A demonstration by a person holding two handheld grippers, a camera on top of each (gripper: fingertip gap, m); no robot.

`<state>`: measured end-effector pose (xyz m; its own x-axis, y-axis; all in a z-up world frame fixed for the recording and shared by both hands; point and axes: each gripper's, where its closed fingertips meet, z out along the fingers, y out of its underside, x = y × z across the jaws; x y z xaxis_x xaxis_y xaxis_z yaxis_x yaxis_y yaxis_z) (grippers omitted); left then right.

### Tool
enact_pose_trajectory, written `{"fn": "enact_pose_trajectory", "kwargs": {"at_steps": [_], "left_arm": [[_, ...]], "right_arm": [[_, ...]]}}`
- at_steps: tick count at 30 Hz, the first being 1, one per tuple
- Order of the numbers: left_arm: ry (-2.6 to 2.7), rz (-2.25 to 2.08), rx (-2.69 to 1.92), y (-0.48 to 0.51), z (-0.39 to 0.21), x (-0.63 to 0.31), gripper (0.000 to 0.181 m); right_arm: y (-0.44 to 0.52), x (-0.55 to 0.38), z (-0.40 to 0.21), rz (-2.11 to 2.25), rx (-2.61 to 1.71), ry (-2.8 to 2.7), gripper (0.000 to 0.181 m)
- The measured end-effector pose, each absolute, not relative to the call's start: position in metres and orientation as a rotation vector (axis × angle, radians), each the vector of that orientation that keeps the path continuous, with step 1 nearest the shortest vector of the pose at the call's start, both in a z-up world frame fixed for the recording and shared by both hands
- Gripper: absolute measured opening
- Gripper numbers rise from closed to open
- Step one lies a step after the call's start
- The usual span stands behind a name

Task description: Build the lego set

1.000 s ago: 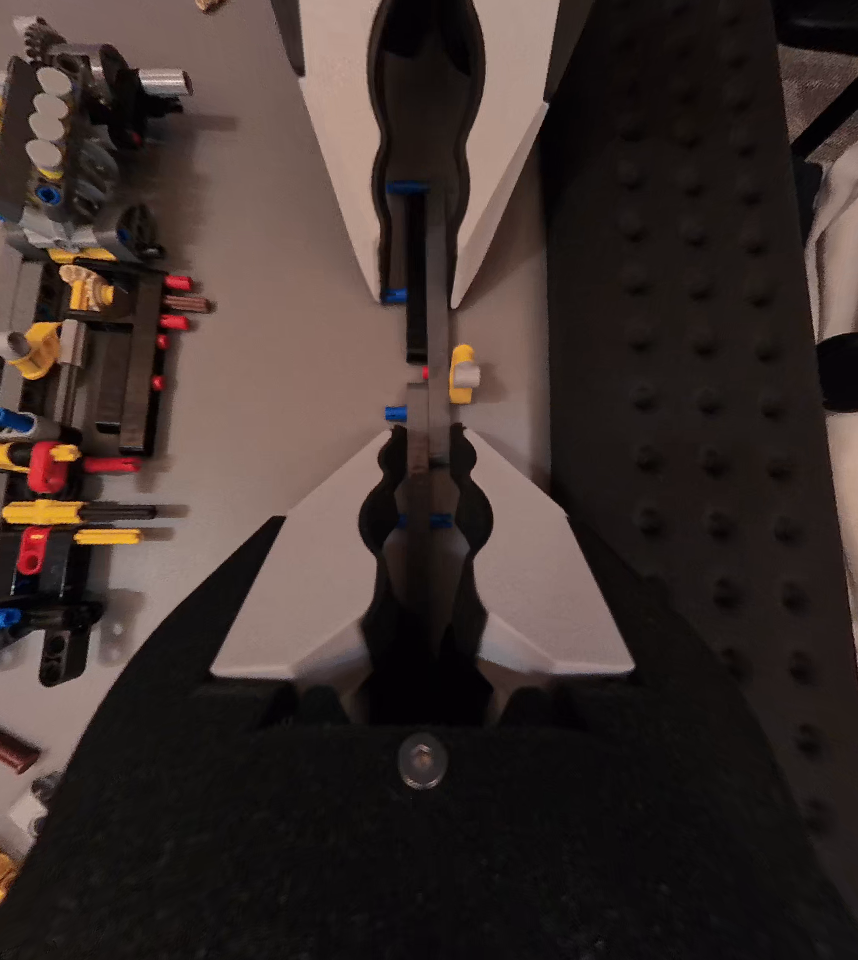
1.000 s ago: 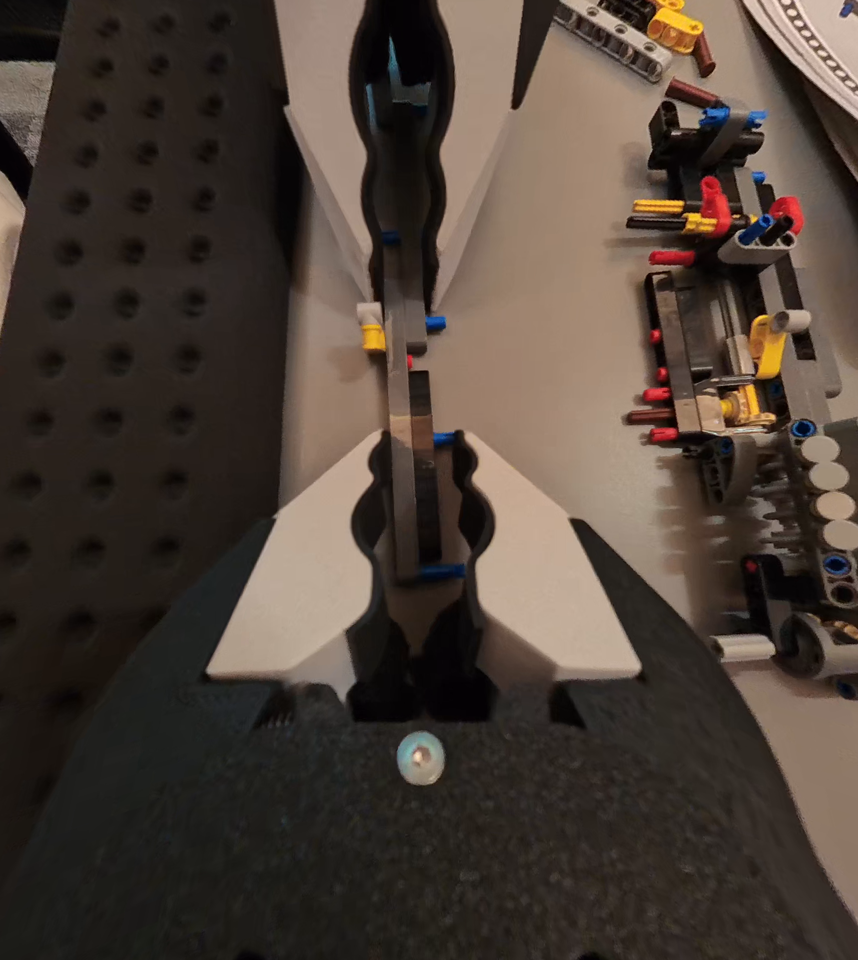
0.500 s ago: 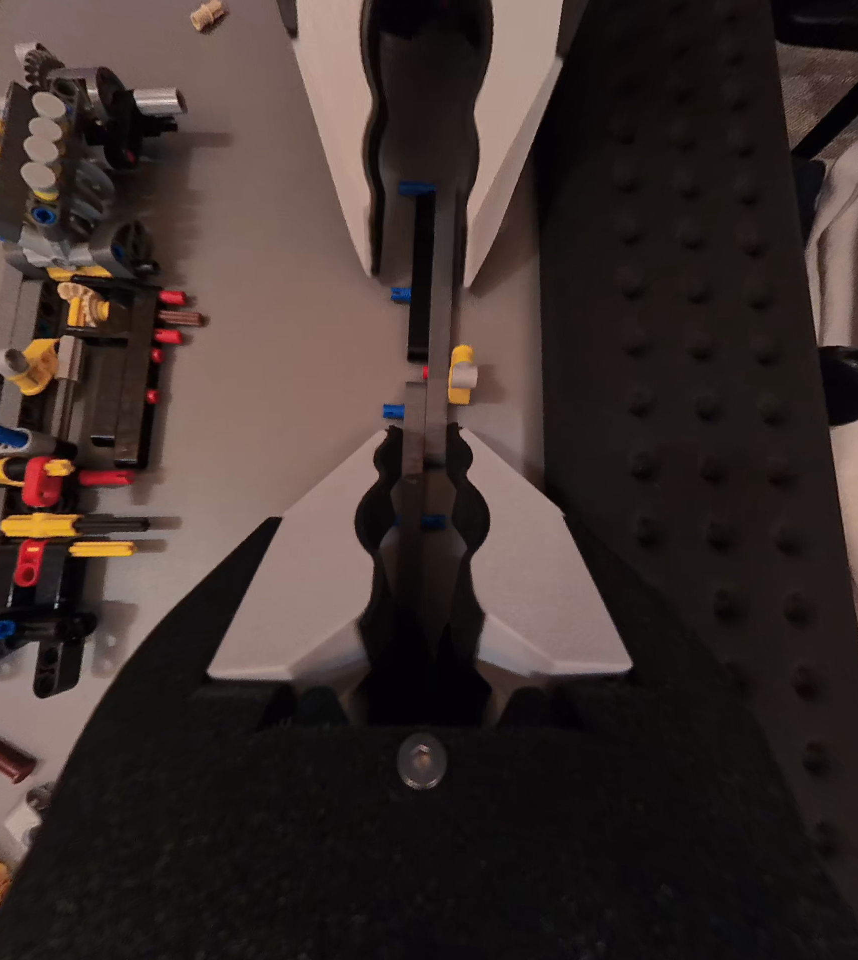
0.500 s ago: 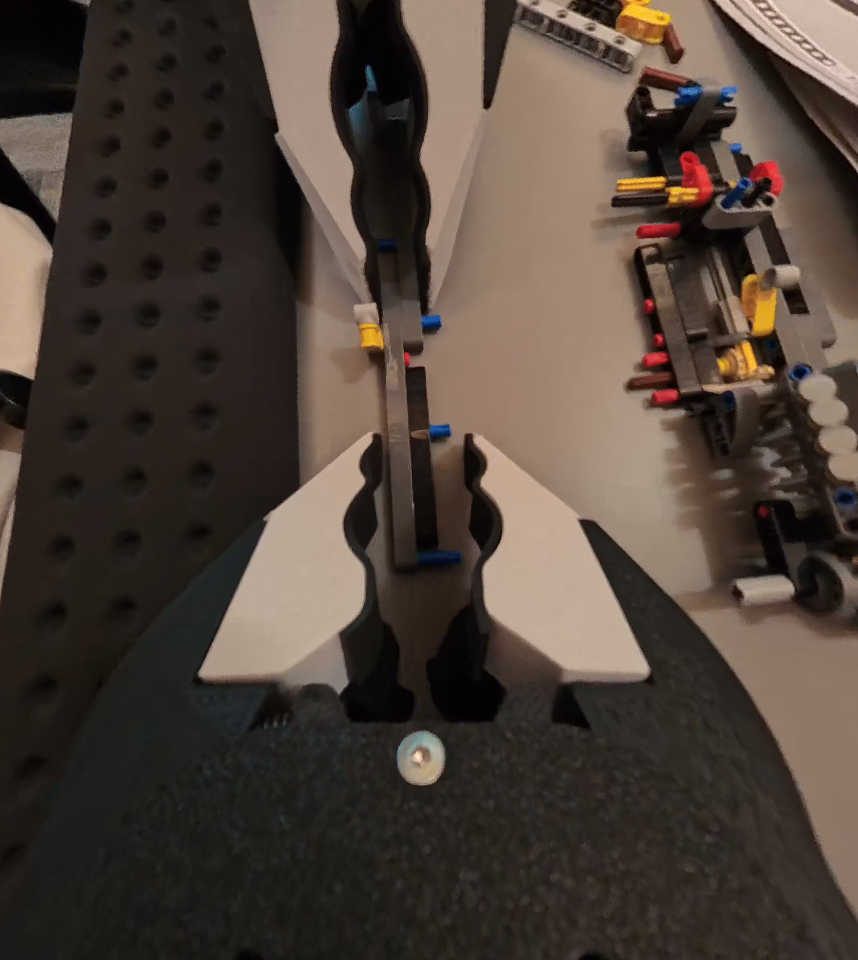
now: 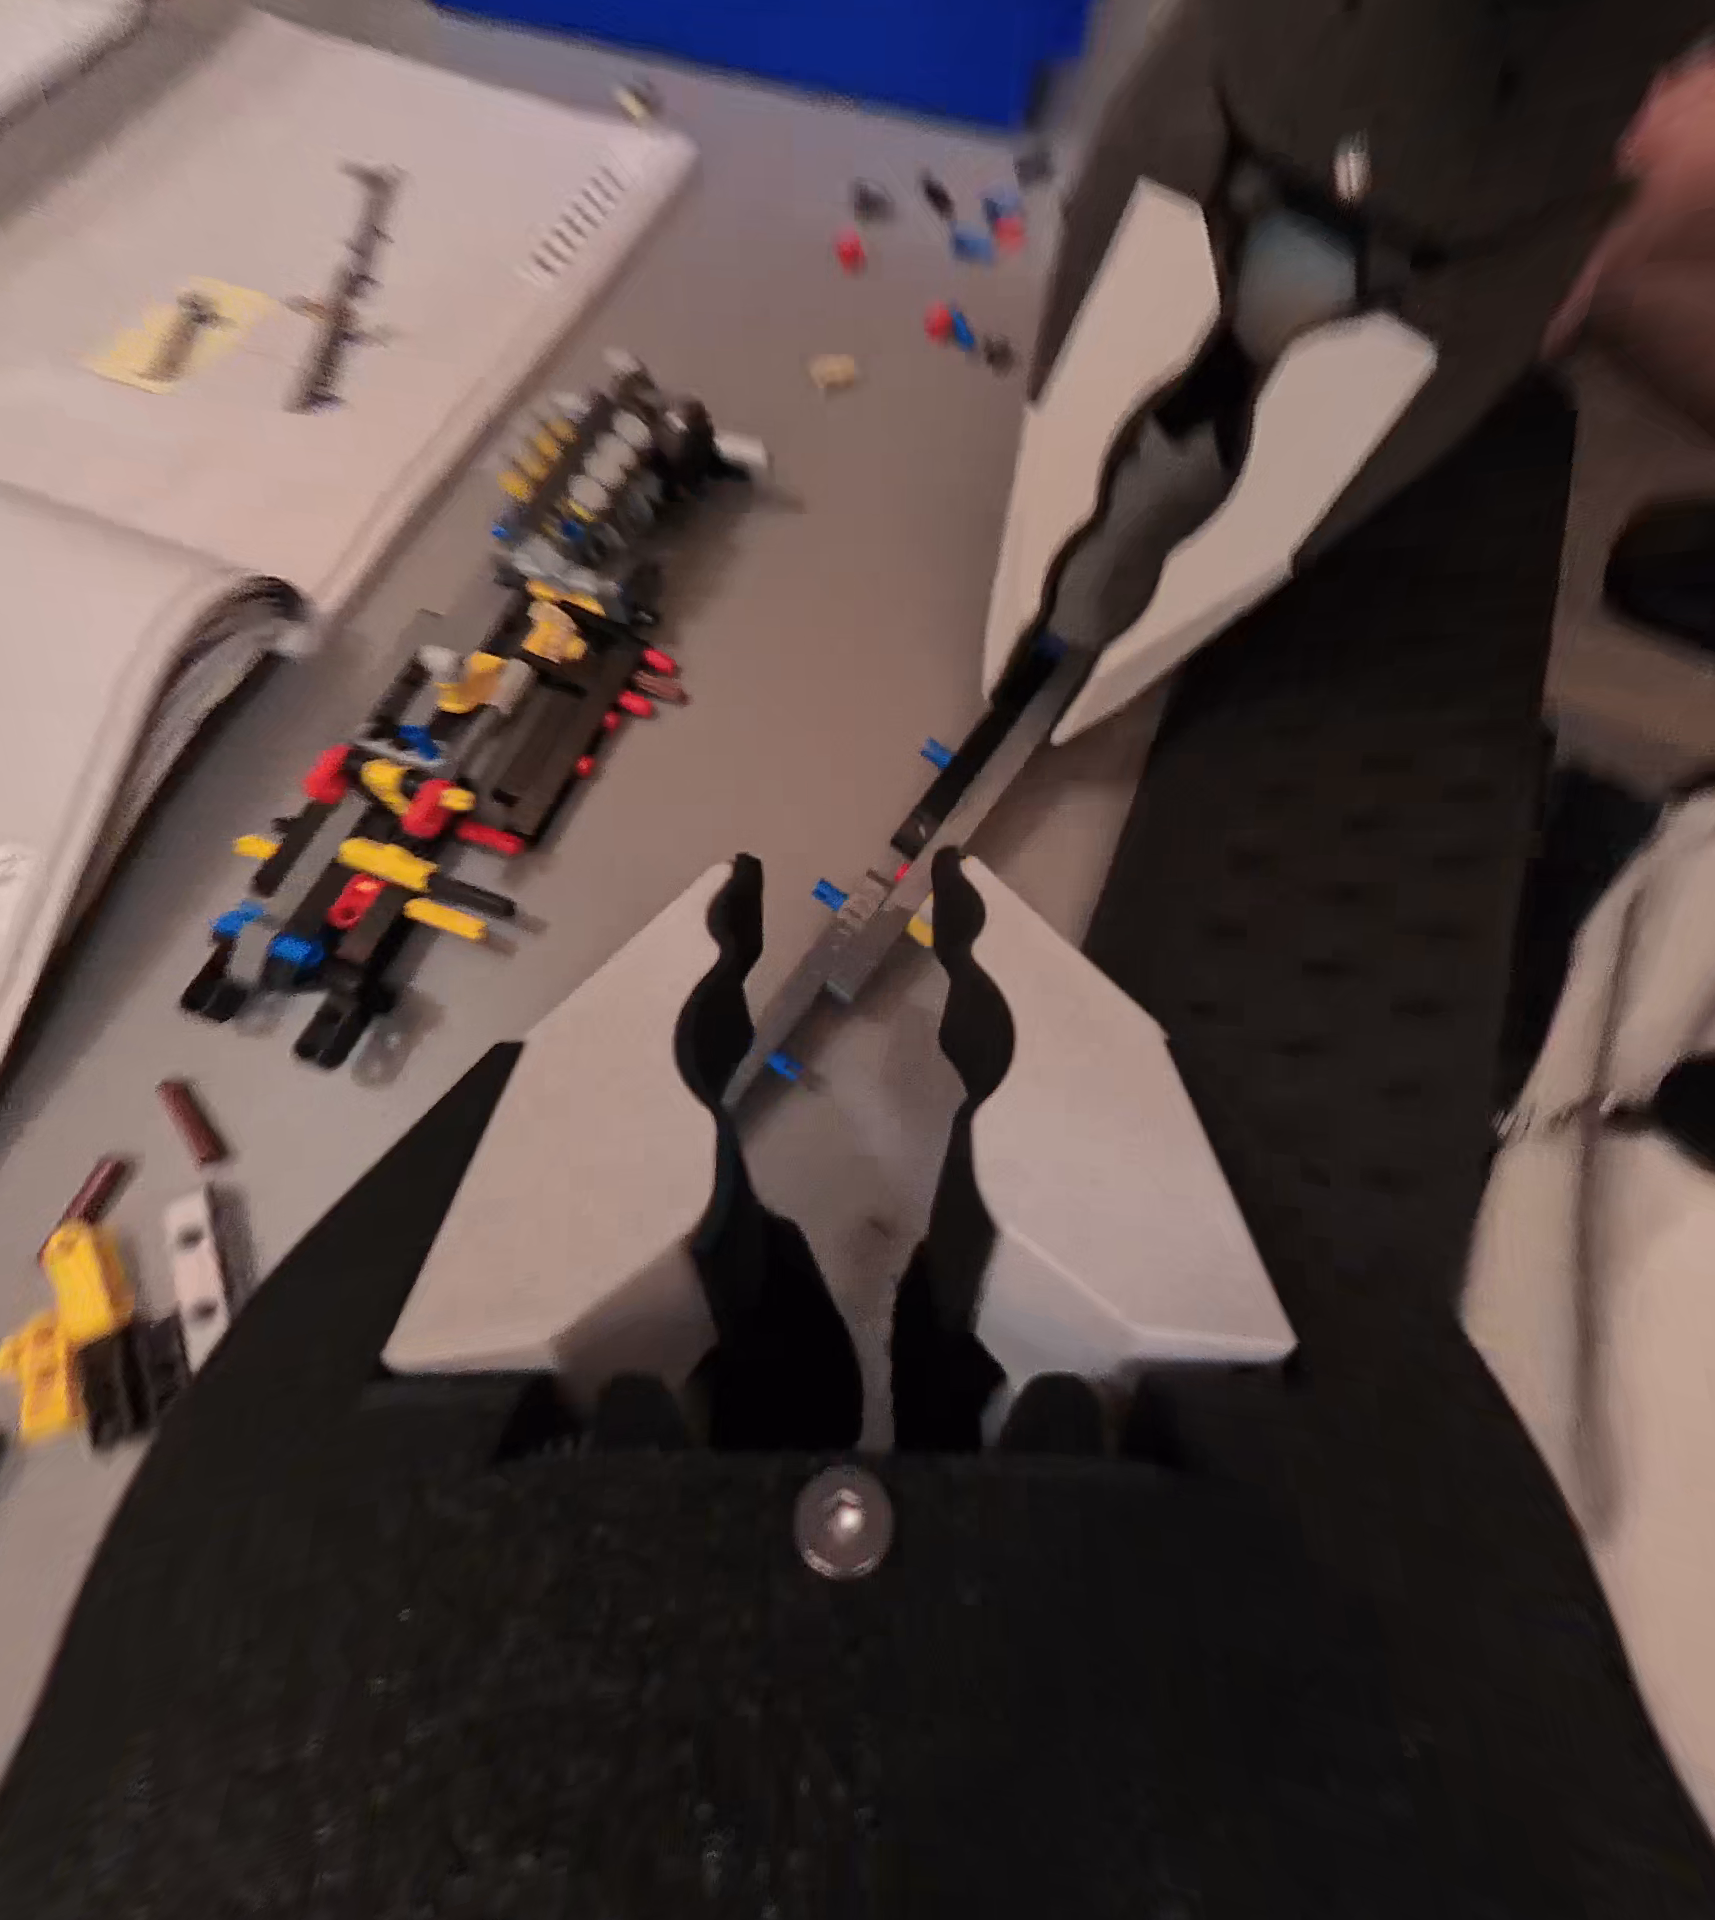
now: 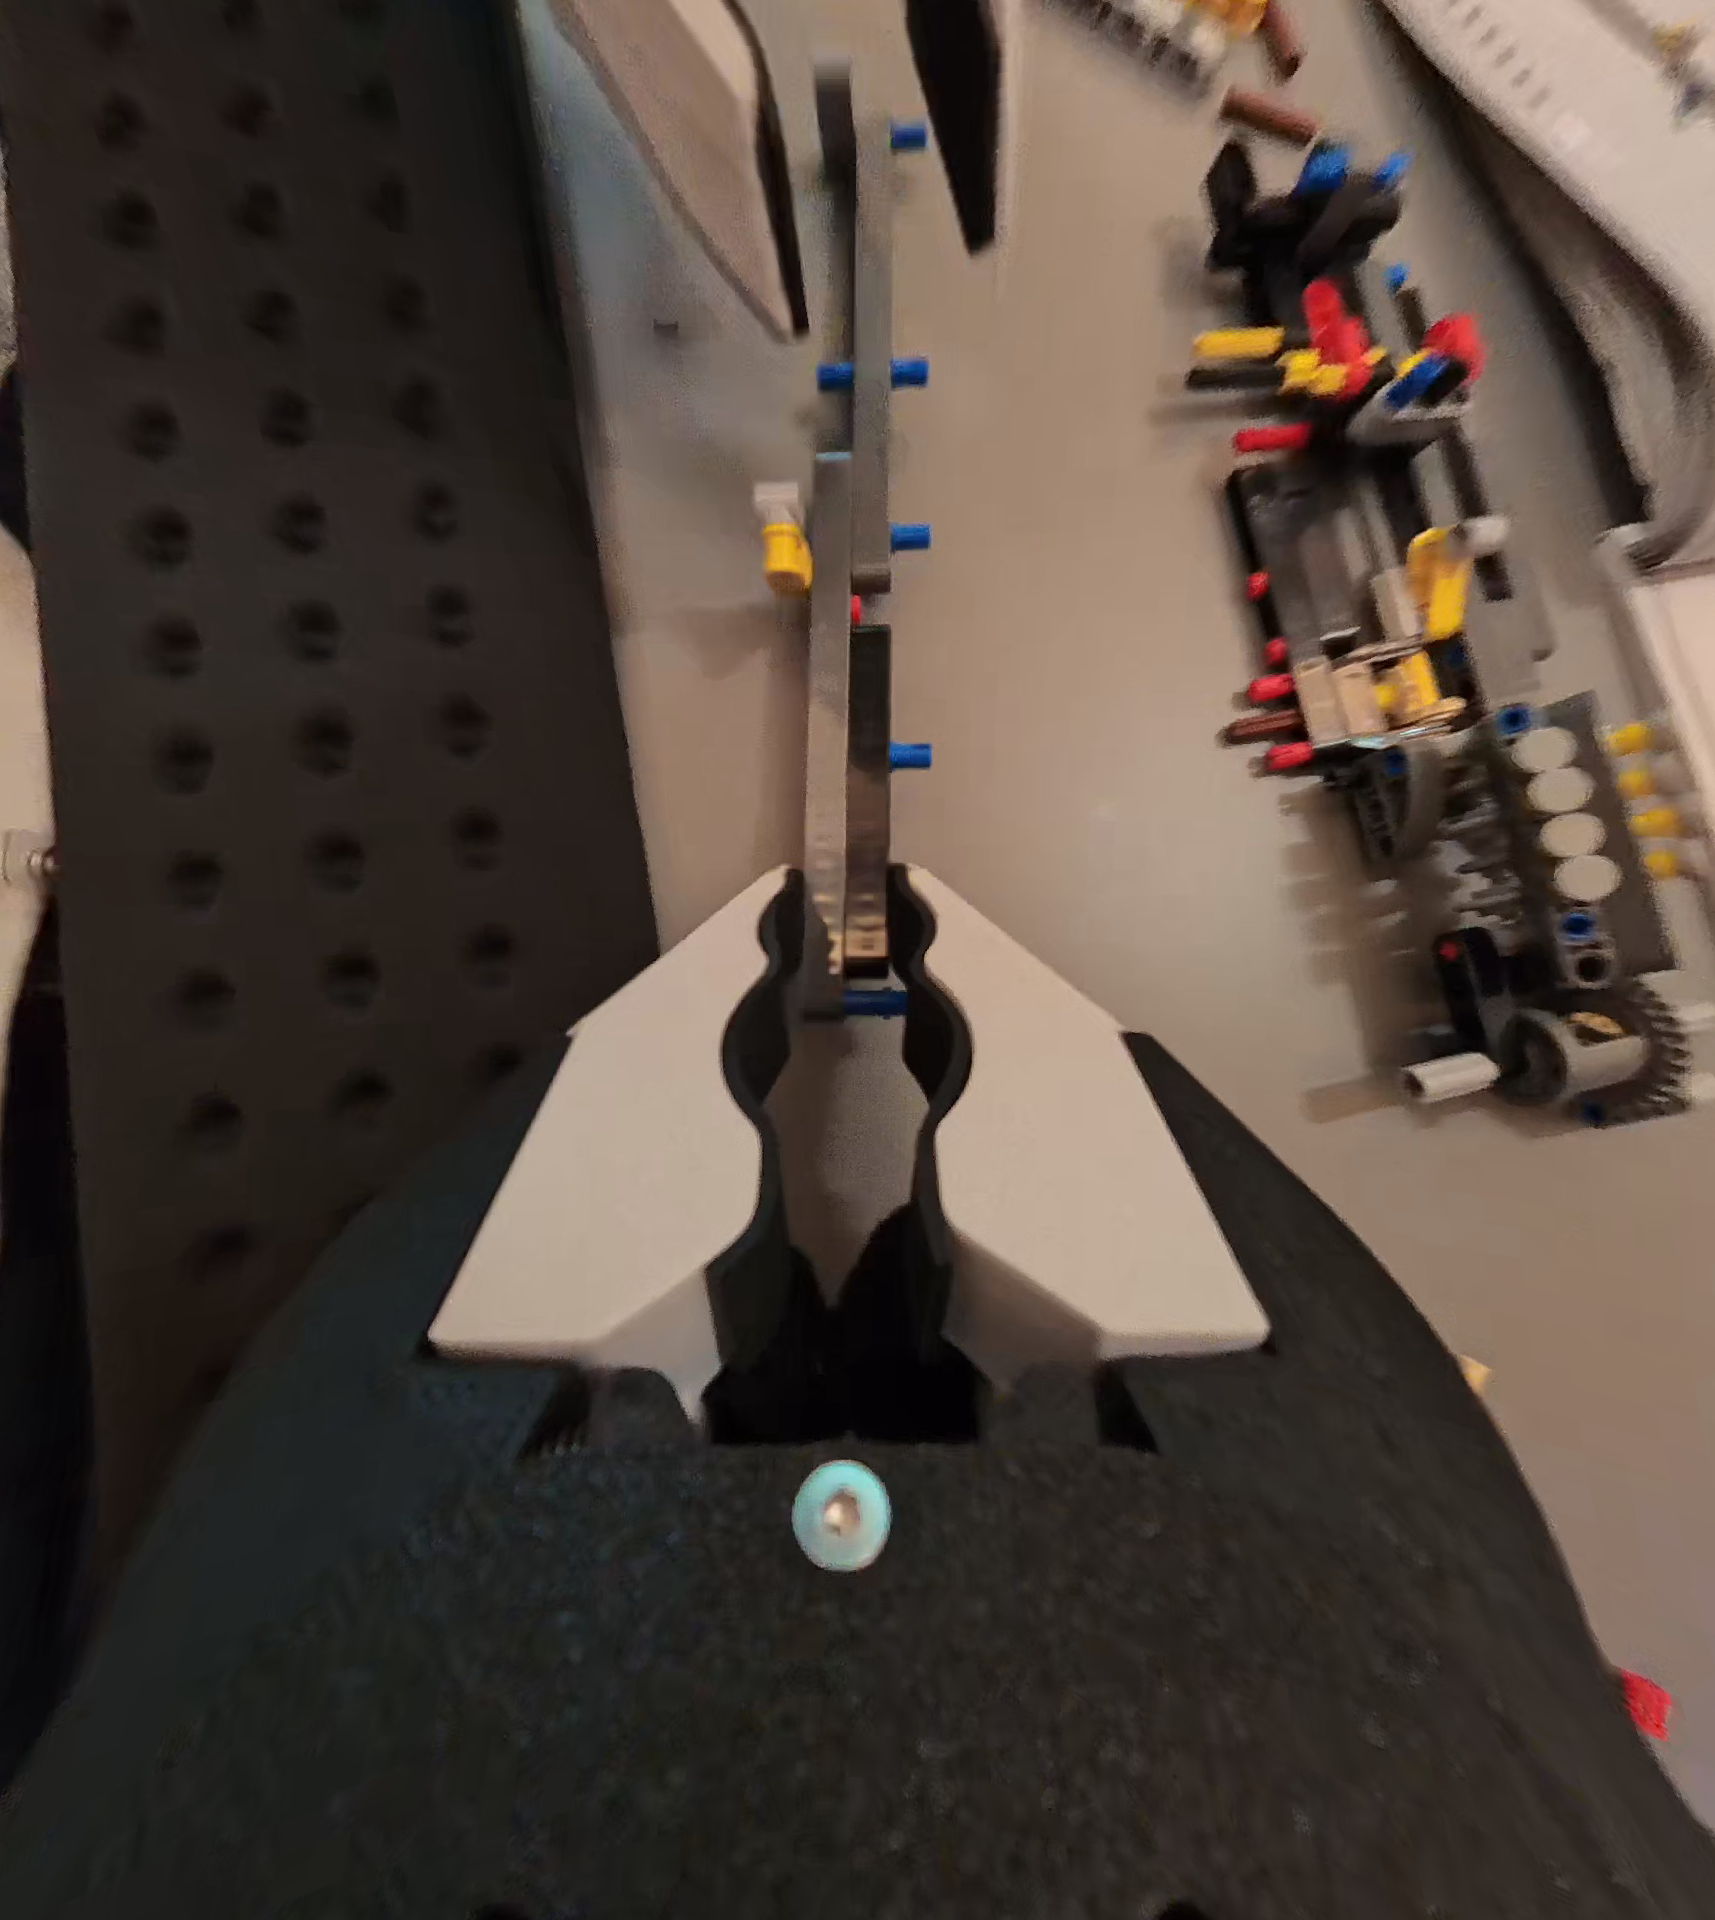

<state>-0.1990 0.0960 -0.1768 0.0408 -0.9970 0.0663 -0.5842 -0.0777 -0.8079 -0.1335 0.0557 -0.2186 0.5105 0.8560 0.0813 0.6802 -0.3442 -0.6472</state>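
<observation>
Grey table (image 6: pixel 1092 935) carries the main model (image 6: pixel 1435 665). My right gripper (image 6: pixel 848 883) clamps the long beam strip (image 6: pixel 848 675); my left gripper (image 5: pixel 848 883) gapes, gripping nothing. Carry the strip level, pins toward the model.

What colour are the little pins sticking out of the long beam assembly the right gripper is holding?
Blue pins on the beam assembly in the right gripper; clearest in the right wrist view.

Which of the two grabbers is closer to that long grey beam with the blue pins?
Right. The right gripper is clamped on the beam's near end; the left gripper is open, its fingers apart around the far end.
</observation>
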Motion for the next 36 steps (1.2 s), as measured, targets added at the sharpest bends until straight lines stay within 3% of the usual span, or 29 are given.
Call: {"fn": "enact_pose_trajectory", "kwargs": {"at_steps": [6, 11, 16, 20, 27, 32, 36], "left_arm": [[0.729, -1.123, -1.805, 0.093, -0.106, -0.221, 0.027], [0.547, -1.523, -1.995, 0.062, -0.141, -0.171, 0.04], [0.424, -1.679, -1.846, 0.075, -0.121, -0.146, 0.039], [0.43, -1.666, -1.806, 0.081, -0.118, -0.138, 0.01], [0.734, -1.856, -1.87, 0.08, -0.121, -0.128, 0.007], [1.248, -2.045, -2.007, 0.074, -0.134, -0.149, 0.006], [1.521, -2.164, -2.195, 0.064, -0.144, -0.168, 0.006]], "right_arm": [[0.066, -0.123, -0.18, 0.148, -2.006, -1.025, 0.014], [0.07, -0.125, -0.141, 0.075, -1.878, -0.806, 0.014], [0.068, -0.136, -0.123, 0.09, -1.832, -0.619, 0.014], [0.069, -0.136, -0.123, 0.13, -1.827, -0.487, 0.014], [0.063, -0.138, -0.131, 0.354, -1.863, -0.405, 0.019], [0.045, -0.126, -0.094, 0.669, -1.752, -0.487, 0.028], [0.06, -0.091, -0.108, 0.262, -1.751, -0.795, 0.034]]}}
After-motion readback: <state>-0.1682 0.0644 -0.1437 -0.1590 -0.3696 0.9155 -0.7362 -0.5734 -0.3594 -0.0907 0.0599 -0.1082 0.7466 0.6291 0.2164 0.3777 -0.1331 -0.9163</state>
